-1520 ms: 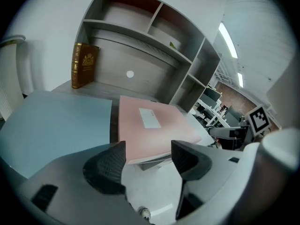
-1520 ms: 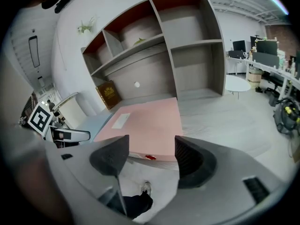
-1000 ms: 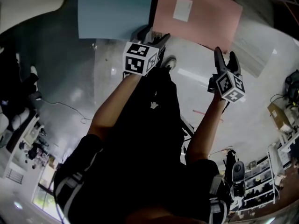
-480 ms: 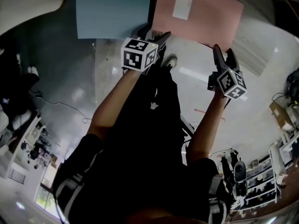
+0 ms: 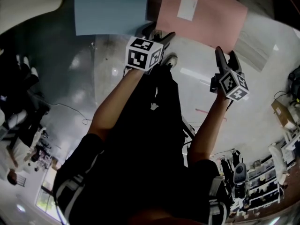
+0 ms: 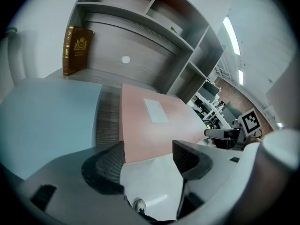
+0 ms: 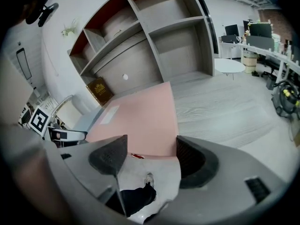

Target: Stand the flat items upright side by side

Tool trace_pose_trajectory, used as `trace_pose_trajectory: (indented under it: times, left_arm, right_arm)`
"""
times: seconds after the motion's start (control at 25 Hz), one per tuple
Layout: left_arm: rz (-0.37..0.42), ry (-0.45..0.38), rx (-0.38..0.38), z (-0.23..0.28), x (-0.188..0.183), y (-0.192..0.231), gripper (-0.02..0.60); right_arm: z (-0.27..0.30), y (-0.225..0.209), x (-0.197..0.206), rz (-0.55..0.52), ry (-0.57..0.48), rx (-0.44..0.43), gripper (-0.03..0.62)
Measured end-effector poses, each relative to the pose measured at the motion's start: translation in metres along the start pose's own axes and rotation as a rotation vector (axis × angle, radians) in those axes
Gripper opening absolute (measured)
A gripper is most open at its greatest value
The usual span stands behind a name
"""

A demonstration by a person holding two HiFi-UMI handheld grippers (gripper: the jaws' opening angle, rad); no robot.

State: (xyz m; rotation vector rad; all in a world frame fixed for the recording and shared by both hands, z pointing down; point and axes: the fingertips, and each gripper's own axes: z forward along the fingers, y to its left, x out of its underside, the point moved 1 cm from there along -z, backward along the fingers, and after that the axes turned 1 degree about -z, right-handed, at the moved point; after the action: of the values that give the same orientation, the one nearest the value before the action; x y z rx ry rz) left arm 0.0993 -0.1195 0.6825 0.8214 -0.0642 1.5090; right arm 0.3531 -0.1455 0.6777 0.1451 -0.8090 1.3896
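Left tongs point(image 5: 161, 35), right tongs point(image 5: 226, 55) — open, nearer pink folder point(image 5: 211, 25).

Plain pale blue folder point(image 5: 112, 11); pink folder point(image 5: 211, 27) with a white label point(image 5: 187, 8); brown book point(image 6: 76, 49) stamped in gold; grey wood-grain shelf point(image 6: 140, 43); black-and-white square markers on left gripper point(image 5: 161, 33) and right gripper point(image 5: 225, 54); dark ribbed pads point(image 6: 105, 165).

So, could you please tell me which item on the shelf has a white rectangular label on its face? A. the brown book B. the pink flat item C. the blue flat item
B: the pink flat item shows a white label on its top face, while the blue flat item is plain and the brown book bears only a gold emblem.
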Motion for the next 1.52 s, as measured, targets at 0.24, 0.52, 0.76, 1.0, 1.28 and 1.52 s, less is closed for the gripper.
trace_pose_trajectory:
  times: [0.24, 0.52, 0.76, 1.0, 1.28, 1.52]
  left_arm:
    - [-0.007, -0.002, 0.014, -0.006, 0.017, -0.019, 0.311]
    - [-0.017, -0.009, 0.028, -0.012, 0.035, -0.029, 0.311]
    - [-0.032, -0.034, 0.026, -0.011, 0.037, -0.029, 0.311]
    - [-0.031, -0.112, -0.019, -0.021, 0.035, -0.035, 0.311]
    - [0.035, -0.302, -0.057, -0.089, 0.022, -0.059, 0.178]
    - [0.072, -0.487, -0.068, -0.165, 0.016, -0.092, 0.032]
  right_arm:
    - [-0.021, -0.008, 0.017, -0.003, 0.007, 0.012, 0.330]
    - [-0.038, -0.011, 0.034, 0.005, 0.018, 0.014, 0.330]
    - [-0.039, -0.016, 0.035, 0.029, -0.001, 0.009, 0.331]
    - [-0.052, -0.021, 0.026, -0.012, -0.033, 0.045, 0.338]
    - [-0.076, 0.028, 0.012, -0.288, -0.072, 0.028, 0.339]
    - [-0.088, 0.080, 0.019, -0.449, -0.072, -0.023, 0.339]
